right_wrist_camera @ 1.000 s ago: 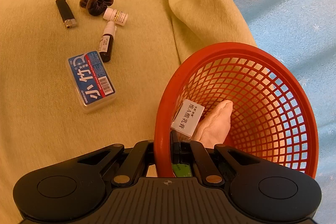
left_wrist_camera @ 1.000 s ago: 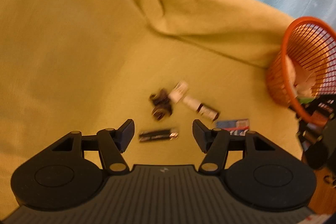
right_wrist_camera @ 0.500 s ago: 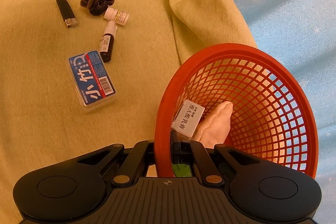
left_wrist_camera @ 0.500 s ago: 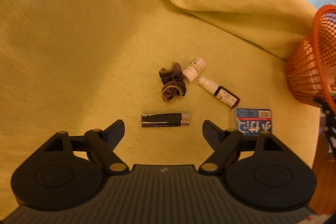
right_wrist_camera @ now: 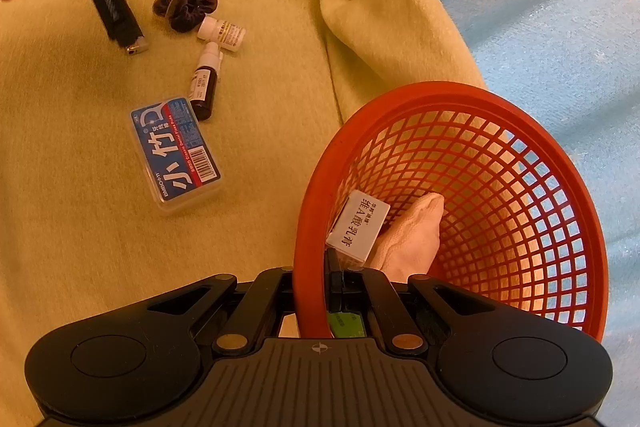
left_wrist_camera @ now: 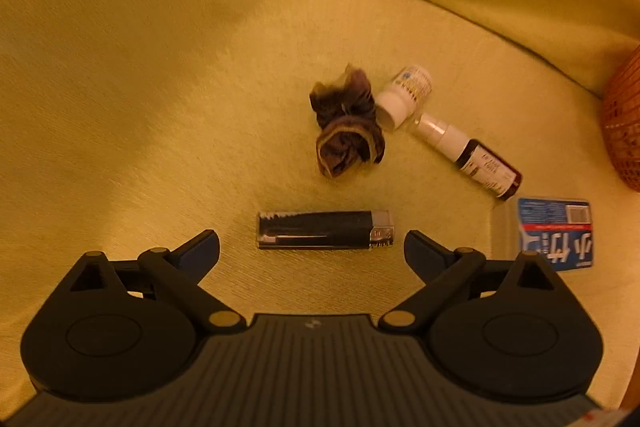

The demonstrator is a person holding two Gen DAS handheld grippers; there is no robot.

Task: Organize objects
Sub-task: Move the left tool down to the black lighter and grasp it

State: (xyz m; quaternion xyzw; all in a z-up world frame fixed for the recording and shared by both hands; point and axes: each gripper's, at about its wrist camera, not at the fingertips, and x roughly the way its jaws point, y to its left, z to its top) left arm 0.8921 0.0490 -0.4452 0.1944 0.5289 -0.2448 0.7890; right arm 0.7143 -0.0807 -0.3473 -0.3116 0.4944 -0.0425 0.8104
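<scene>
Dropping closer over the last second, my spread left claw [left_wrist_camera: 312, 247] now brackets the lighter [left_wrist_camera: 325, 230] at lower centre lengthwise, so closing may skid it, while my right claw [right_wrist_camera: 338, 279] pinches the basket [right_wrist_camera: 310, 227] rim.

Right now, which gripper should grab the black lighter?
Probably the left gripper: it is open, with the lighter lying just ahead between its fingers. The right gripper is shut on the orange basket's rim.

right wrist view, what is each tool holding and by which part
The right tool is shut on the rim of the orange basket, at its near edge. The left tool is open and holds nothing; the lighter lies on the cloth between its fingers.
</scene>
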